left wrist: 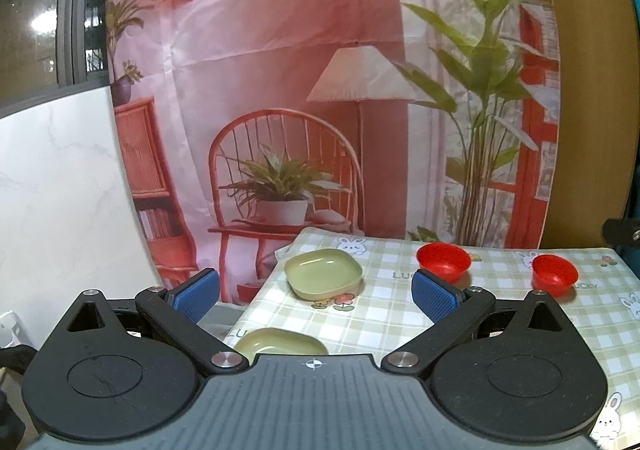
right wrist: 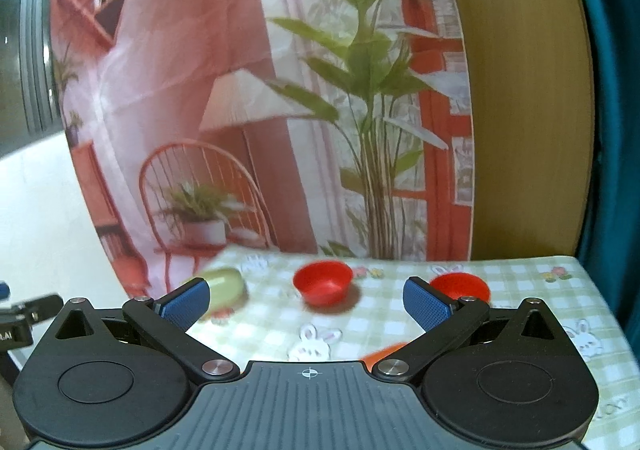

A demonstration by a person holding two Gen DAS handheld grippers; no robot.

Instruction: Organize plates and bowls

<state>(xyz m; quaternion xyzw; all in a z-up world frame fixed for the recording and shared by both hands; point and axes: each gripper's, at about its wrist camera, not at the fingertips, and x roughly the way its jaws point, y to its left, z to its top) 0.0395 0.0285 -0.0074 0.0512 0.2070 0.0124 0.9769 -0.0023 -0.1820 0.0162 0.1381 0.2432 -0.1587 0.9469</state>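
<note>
Left wrist view had the left gripper (left wrist: pixel 316 290) spread wide with nothing between its blue pads (left wrist: pixel 198 295), held above the near edge of the checked tablecloth (left wrist: pixel 400 314). Low in the frame, just behind the gripper body, a green plate (left wrist: pixel 280 342) peeked out; a second green plate (left wrist: pixel 323 273) sat at centre, farther back. Two red bowls (left wrist: pixel 443 261) (left wrist: pixel 554 273) stood well apart toward the right. Right wrist view, somewhat blurred, showed the right gripper (right wrist: pixel 306 304) equally released and empty, an orange-red sliver (right wrist: pixel 382 354) I couldn't identify by its right arm, both bowls beyond, and the printed backdrop (right wrist: pixel 240 90) behind.
</note>
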